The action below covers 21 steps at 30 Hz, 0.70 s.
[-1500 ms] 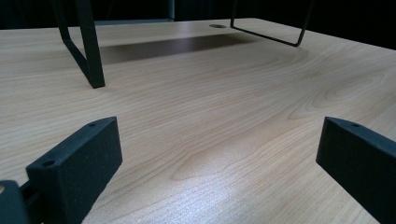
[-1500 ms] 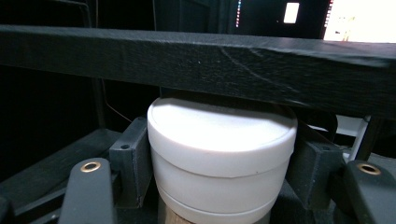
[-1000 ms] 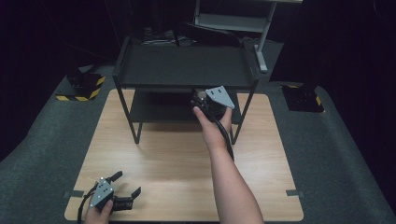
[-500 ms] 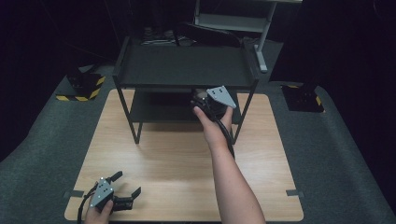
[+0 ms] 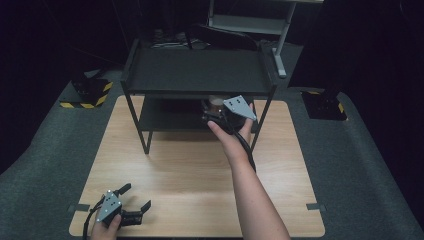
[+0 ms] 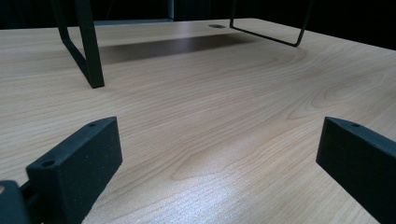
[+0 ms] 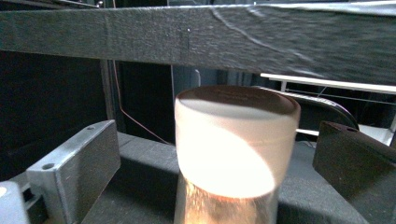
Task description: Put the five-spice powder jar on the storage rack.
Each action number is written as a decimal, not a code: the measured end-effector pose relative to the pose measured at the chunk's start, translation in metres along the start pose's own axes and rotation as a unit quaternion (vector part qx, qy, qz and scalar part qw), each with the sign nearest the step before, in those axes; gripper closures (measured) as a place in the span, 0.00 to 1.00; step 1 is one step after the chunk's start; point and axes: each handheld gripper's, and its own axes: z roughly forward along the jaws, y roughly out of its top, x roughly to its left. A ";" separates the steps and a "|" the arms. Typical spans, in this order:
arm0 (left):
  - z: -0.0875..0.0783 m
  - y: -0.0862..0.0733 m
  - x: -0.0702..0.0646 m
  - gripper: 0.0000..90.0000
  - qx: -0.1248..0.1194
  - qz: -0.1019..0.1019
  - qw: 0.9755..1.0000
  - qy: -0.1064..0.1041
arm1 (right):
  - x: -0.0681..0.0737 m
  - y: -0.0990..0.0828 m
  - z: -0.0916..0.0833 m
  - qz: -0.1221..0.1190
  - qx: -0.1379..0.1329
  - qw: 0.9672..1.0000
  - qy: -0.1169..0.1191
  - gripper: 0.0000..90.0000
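Observation:
A jar with a white lid (image 7: pixel 236 140) stands on the lower level (image 7: pixel 140 186) of a black two-tier rack (image 5: pixel 200 70). My right gripper (image 5: pixel 214 111) reaches in under the upper shelf (image 7: pixel 196 32), open. The jar sits between its jaws with a gap on each side. From above, the lid (image 5: pixel 216 101) peeks out just beyond the gripper's grey plate. Low over the wooden table (image 5: pixel 190 175), at its front left corner, my left gripper (image 5: pixel 136 196) stands open with nothing between its fingers (image 6: pixel 74 163).
The rack's thin black legs (image 6: pixel 88 46) stand on the table ahead of the left gripper. Dark carpet surrounds the table, with yellow-and-black striped blocks (image 5: pixel 87 95) at the left and a dark block (image 5: pixel 325 105) at the right. A grey desk frame (image 5: pixel 250 22) stands behind the rack.

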 end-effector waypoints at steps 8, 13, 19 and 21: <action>0.000 0.000 0.000 0.01 0.001 -0.003 1.000 0.002 | -0.010 -0.010 -0.031 0.007 -0.019 0.999 0.025 0.00; 0.001 0.000 0.000 0.01 0.001 -0.003 1.000 0.002 | -0.016 -0.019 -0.055 0.010 -0.029 0.999 0.034 0.00; 0.001 0.000 0.000 0.01 0.000 -0.004 1.000 0.003 | -0.023 -0.035 -0.088 0.010 -0.034 0.999 0.036 0.00; 0.001 0.000 0.000 0.01 0.001 -0.005 1.000 0.002 | -0.024 -0.041 -0.100 0.008 -0.034 0.999 0.037 0.00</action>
